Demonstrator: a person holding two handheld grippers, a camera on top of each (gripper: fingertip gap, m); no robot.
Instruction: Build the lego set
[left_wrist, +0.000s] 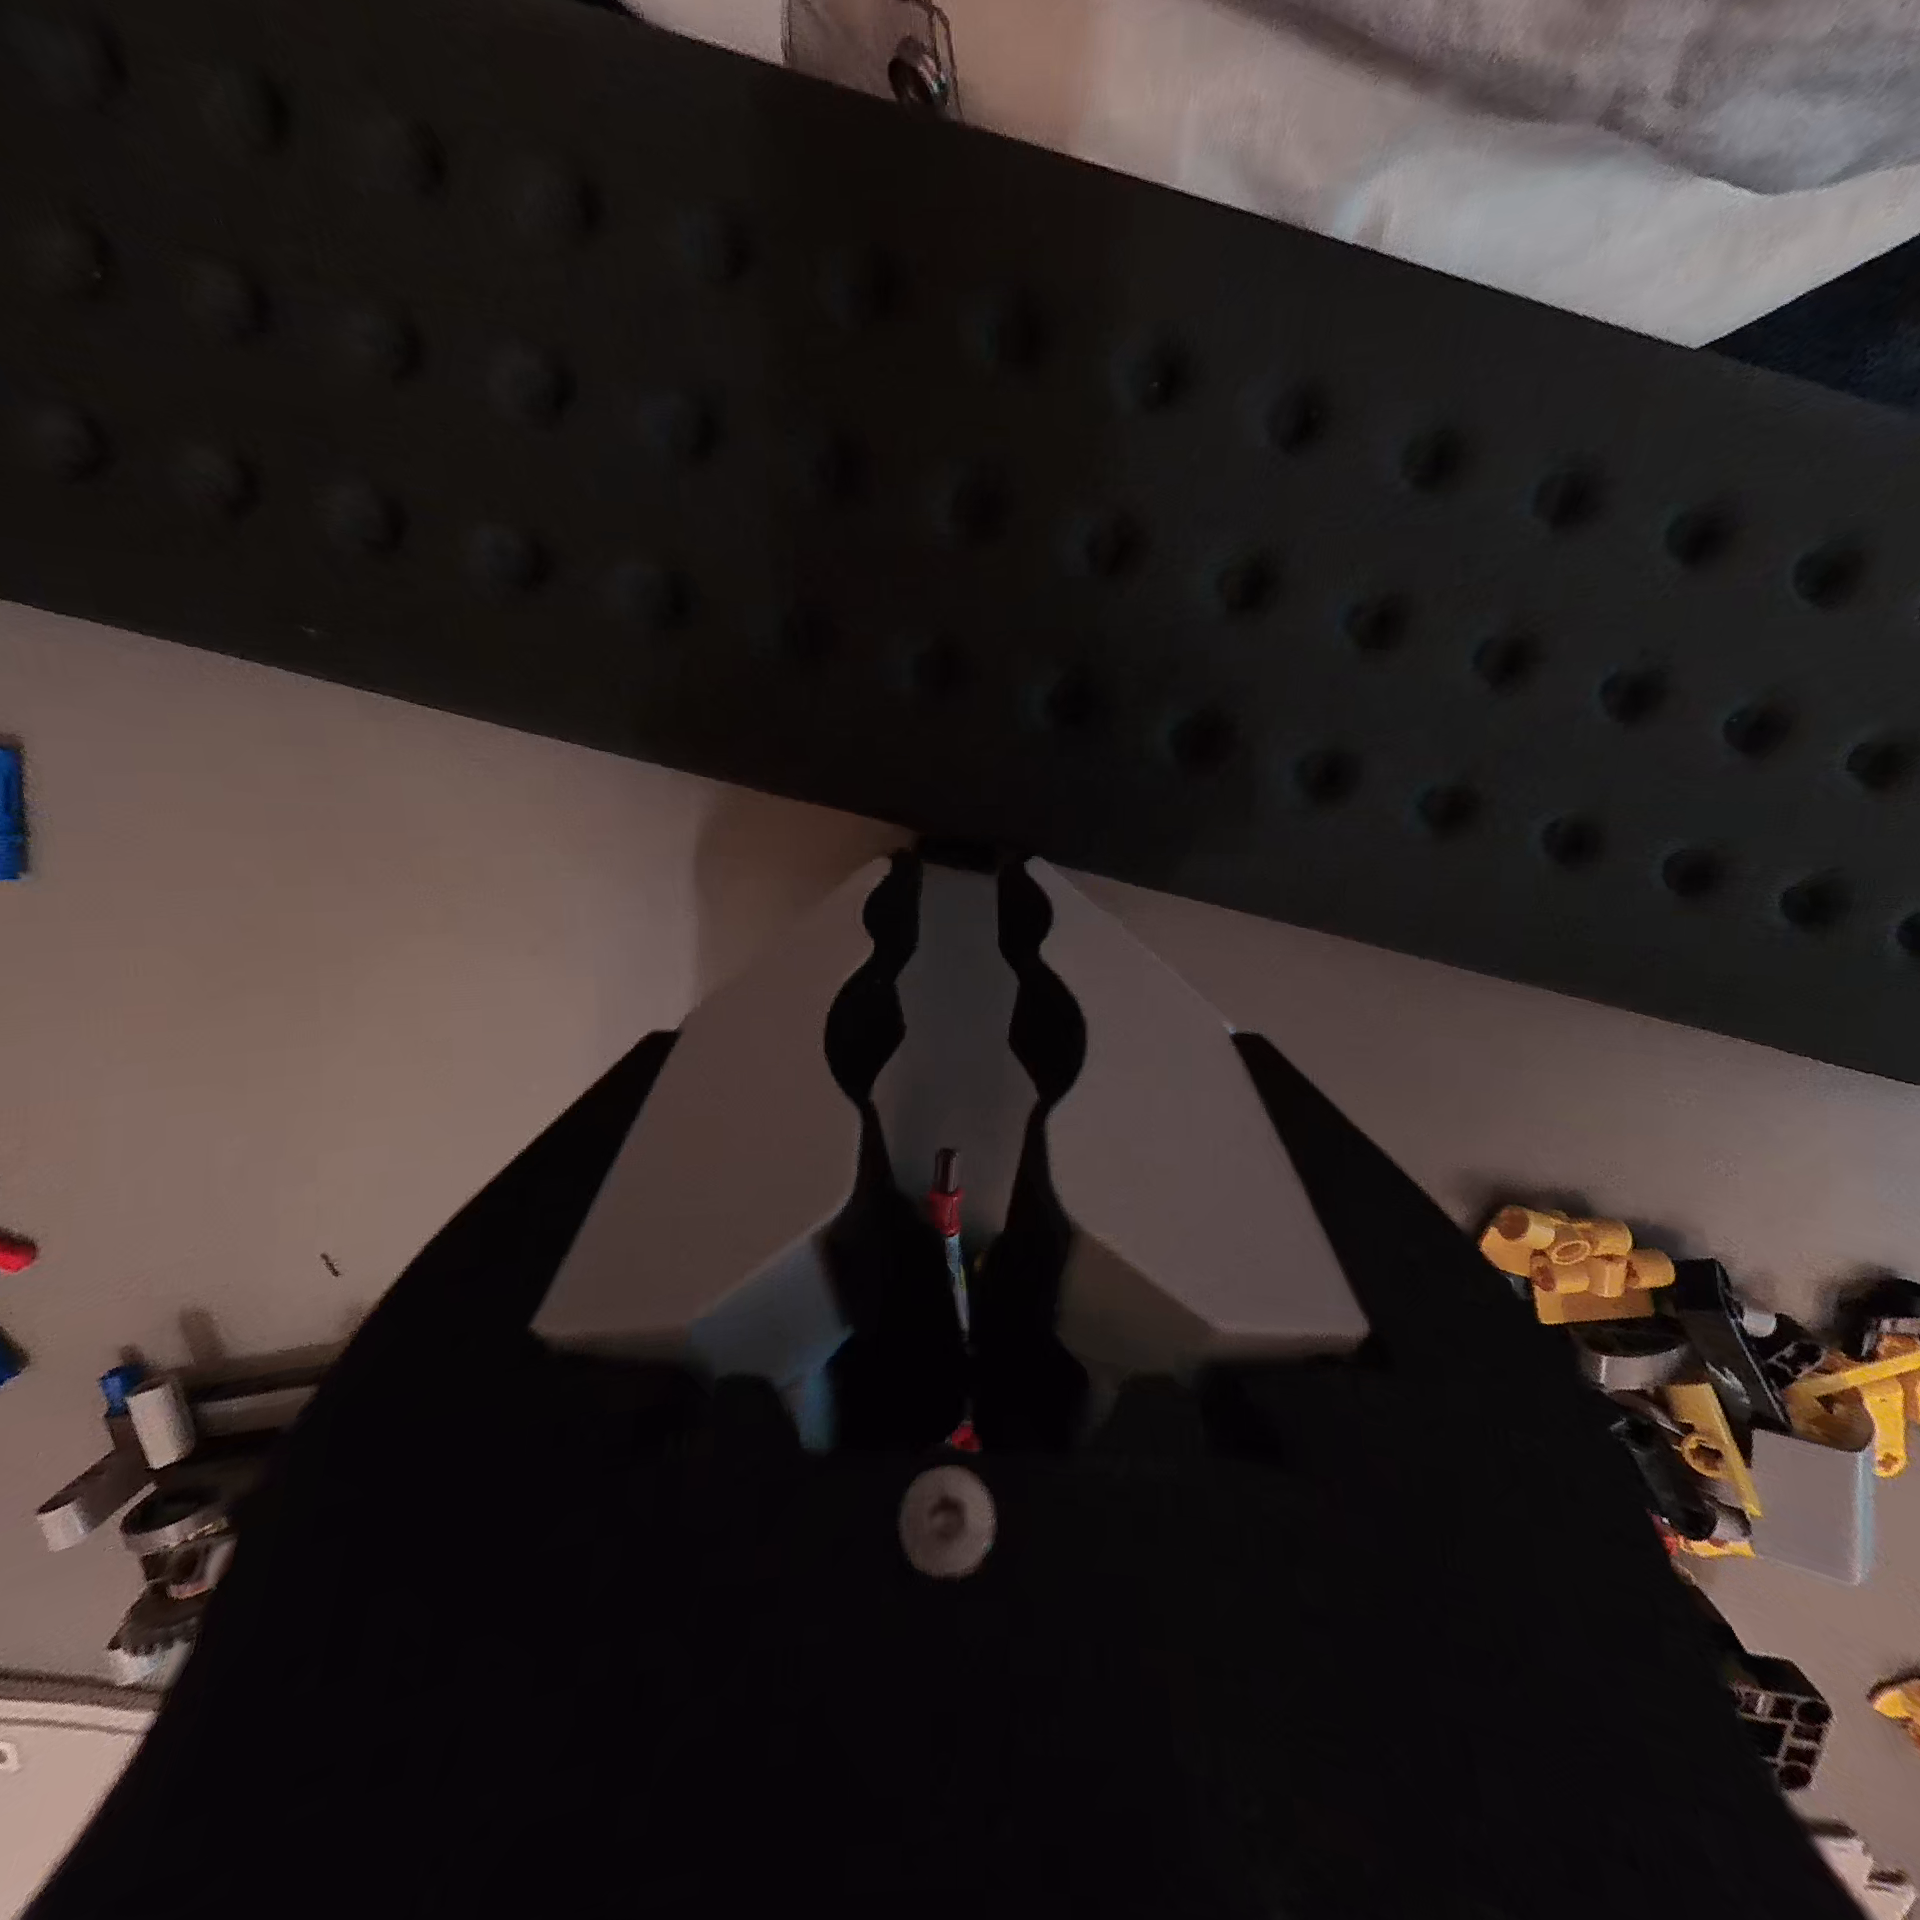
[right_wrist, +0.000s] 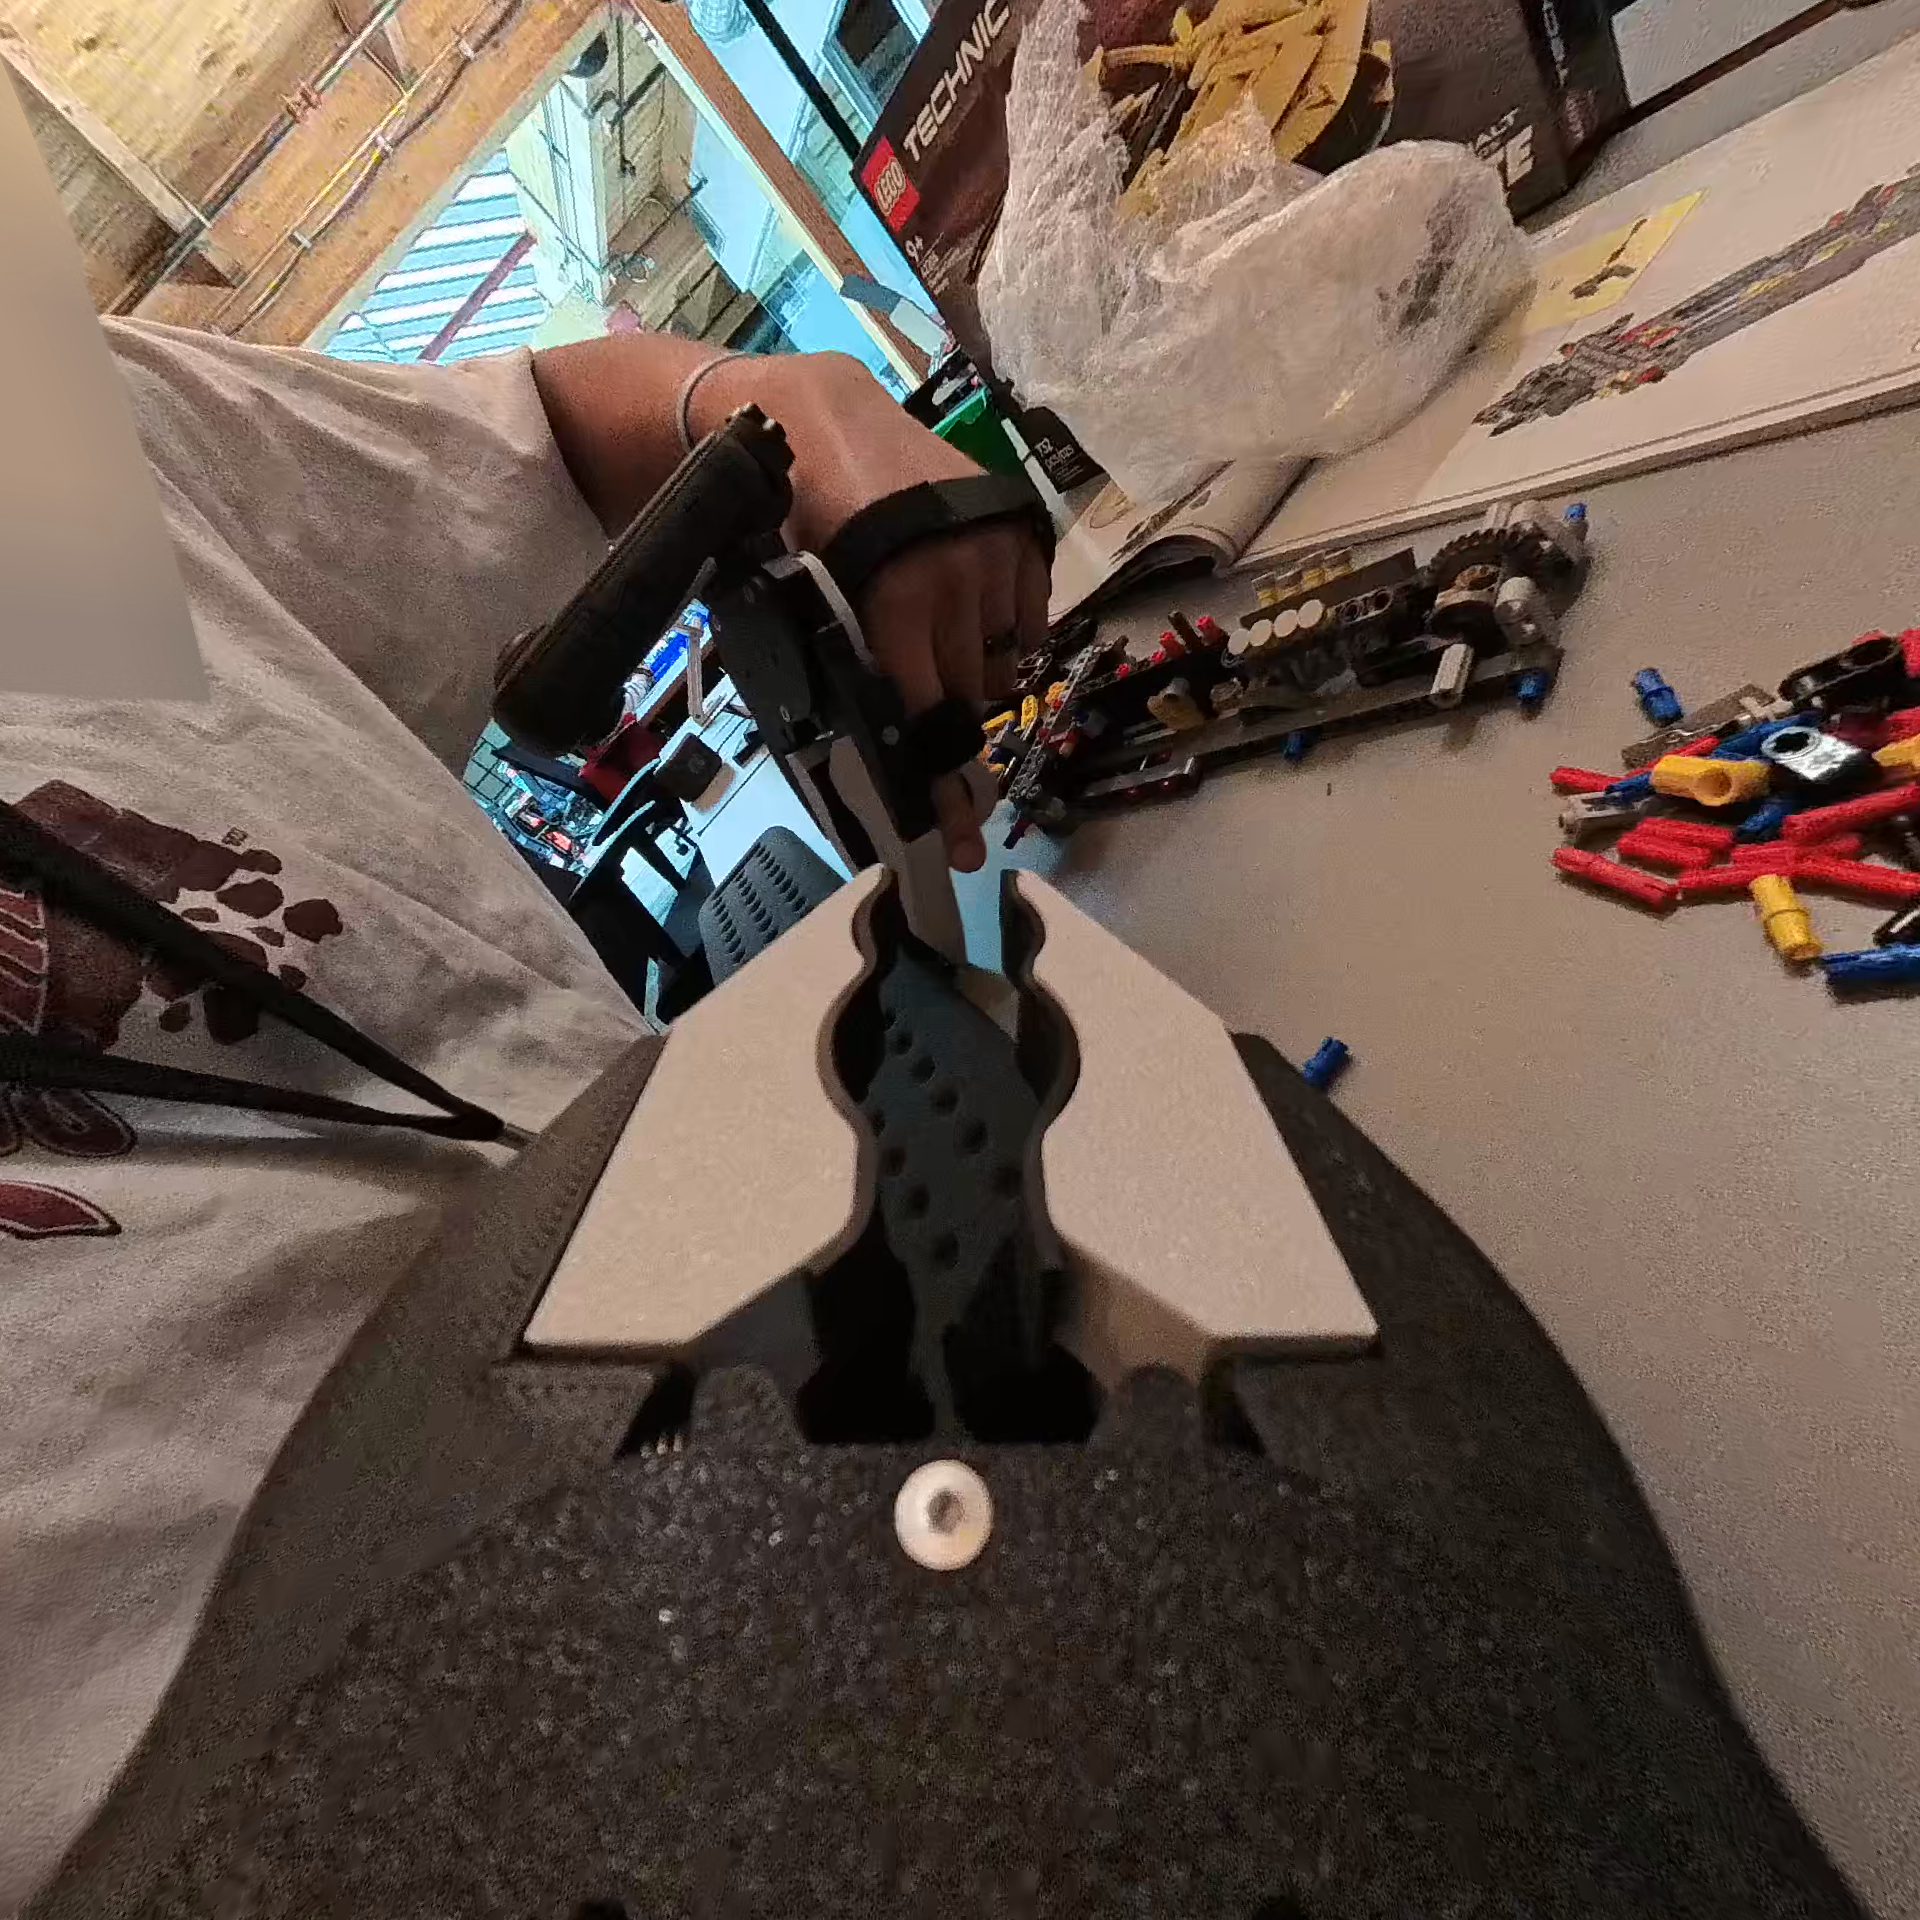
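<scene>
While blocked (closely), black panel (left_wrist: 935, 436).

A perforated panel (left_wrist: 935, 468) is lying across just ahead of the left gripper (left_wrist: 961, 862); a partial assembly (left_wrist: 1704, 1382) is sitting to its right.

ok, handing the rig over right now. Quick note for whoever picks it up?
Right gripper: shut on the black holed panel, held up off the table.
Left gripper: jaws narrow, tips at the panel's edge; I cannot tell whether it grips anything.
Parts: long part-built chassis lies on the table by the open instruction booklet; loose red, blue and yellow pins are piled to its right; a yellow and black sub-assembly sits near the left gripper.
Done: chassis partly assembled.
Left: panel not yet on the chassis; many pins unused.
</scene>
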